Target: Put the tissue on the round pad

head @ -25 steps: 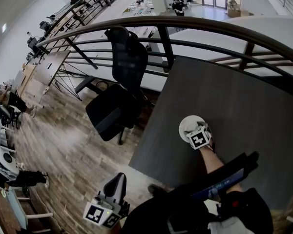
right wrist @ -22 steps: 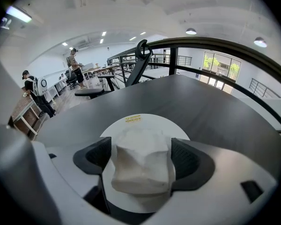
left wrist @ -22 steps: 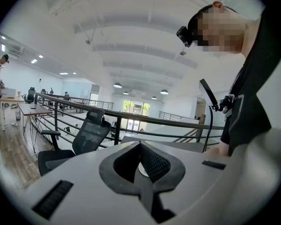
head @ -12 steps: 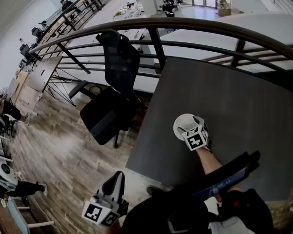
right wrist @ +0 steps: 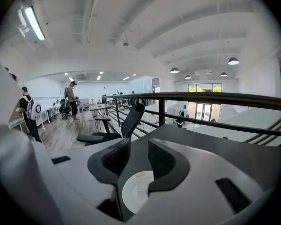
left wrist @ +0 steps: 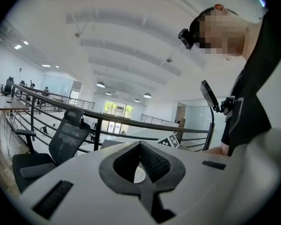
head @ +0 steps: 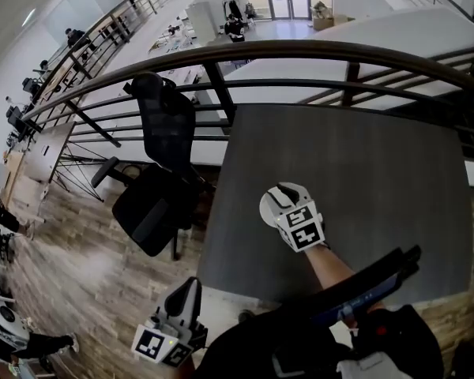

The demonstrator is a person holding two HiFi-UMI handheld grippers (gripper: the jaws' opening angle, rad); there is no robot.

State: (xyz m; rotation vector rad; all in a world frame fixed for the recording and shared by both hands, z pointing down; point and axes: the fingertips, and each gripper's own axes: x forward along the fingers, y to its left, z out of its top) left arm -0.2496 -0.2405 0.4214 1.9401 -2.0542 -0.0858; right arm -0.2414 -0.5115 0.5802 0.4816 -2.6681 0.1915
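Note:
The round white pad (head: 267, 210) lies on the dark grey table (head: 363, 156) near its left edge. My right gripper (head: 283, 200) hangs just over the pad and covers much of it. In the right gripper view the pad (right wrist: 136, 191) shows below the gap between the jaws. The right gripper (right wrist: 139, 146) is closing, with nothing between its jaws. My left gripper (head: 189, 289) is held low, off the table's near left corner. In its own view the left gripper (left wrist: 140, 146) has its jaws together and empty. No tissue shows in any view.
A black office chair (head: 154, 188) stands on the wooden floor left of the table. A dark metal railing (head: 316, 50) runs along the table's far side. The person's forearm (head: 328, 263) reaches over the table's near edge.
The head view has swung, so the table and pad sit further left in the picture. The right gripper stays over the pad. The left gripper has not moved.

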